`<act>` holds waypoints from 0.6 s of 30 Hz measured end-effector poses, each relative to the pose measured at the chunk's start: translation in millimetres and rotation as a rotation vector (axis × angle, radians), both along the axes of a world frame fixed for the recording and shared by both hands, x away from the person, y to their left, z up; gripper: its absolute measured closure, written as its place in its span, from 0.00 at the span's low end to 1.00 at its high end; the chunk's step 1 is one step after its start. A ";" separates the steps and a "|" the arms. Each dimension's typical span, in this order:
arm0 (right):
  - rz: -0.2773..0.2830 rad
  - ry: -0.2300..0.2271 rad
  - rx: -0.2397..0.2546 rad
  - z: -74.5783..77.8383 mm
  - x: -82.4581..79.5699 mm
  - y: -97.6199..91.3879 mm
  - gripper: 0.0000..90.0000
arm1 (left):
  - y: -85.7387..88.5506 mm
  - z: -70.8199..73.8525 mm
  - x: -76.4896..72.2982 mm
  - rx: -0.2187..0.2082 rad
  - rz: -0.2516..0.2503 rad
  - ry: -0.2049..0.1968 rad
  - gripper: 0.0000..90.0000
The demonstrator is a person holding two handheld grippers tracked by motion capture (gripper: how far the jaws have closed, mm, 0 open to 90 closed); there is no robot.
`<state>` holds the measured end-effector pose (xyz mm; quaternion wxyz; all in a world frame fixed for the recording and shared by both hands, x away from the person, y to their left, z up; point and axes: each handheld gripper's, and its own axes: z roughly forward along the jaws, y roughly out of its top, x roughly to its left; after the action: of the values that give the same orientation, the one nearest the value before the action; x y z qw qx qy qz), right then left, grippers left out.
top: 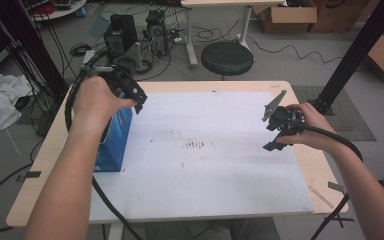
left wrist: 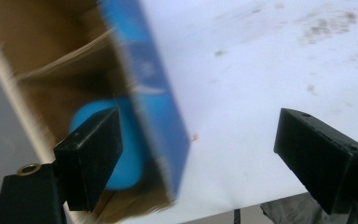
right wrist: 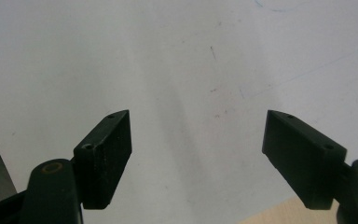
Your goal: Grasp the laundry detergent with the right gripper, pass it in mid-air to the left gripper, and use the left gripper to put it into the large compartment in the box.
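The left gripper (top: 139, 100) hovers over an open blue cardboard box (top: 114, 142), fingers apart and empty. Well right of the box, the right gripper (top: 269, 131) hangs above the white tabletop (top: 205, 170), fingers spread

The high view looks forward and down from above the person's side onto the whole desk (top: 300, 165), with floor and a stool (top: 227, 58) in the upper frame. The left claw (left wrist: 198, 158) camera sits close over an open blue box (left wrist: 154, 93) at the left of its frame, facing down at the white sheet (left wrist: 270, 60). The right claw (right wrist: 198, 158) camera looks down at that sheet from close. All 3 views share the sheet.
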<state>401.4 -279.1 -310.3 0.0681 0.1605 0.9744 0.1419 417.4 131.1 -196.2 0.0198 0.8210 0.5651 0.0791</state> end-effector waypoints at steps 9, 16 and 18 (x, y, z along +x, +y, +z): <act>0.006 0.000 0.011 9.1 -1.3 4.7 0.26 | -50.3 -8.4 -5.8 -0.051 -0.158 -0.039 0.17; 0.006 -0.001 0.014 16.6 -1.1 6.2 0.26 | -70.5 -18.3 -6.2 -0.075 -0.214 -0.030 0.17; 0.006 0.001 0.015 17.4 -1.4 6.1 0.26 | -73.1 -20.8 -5.3 -0.074 -0.217 -0.027 0.17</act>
<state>400.0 -273.0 -292.8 0.0660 0.1582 0.9738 0.1491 412.1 58.1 -217.0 0.0663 0.8748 0.4753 0.0666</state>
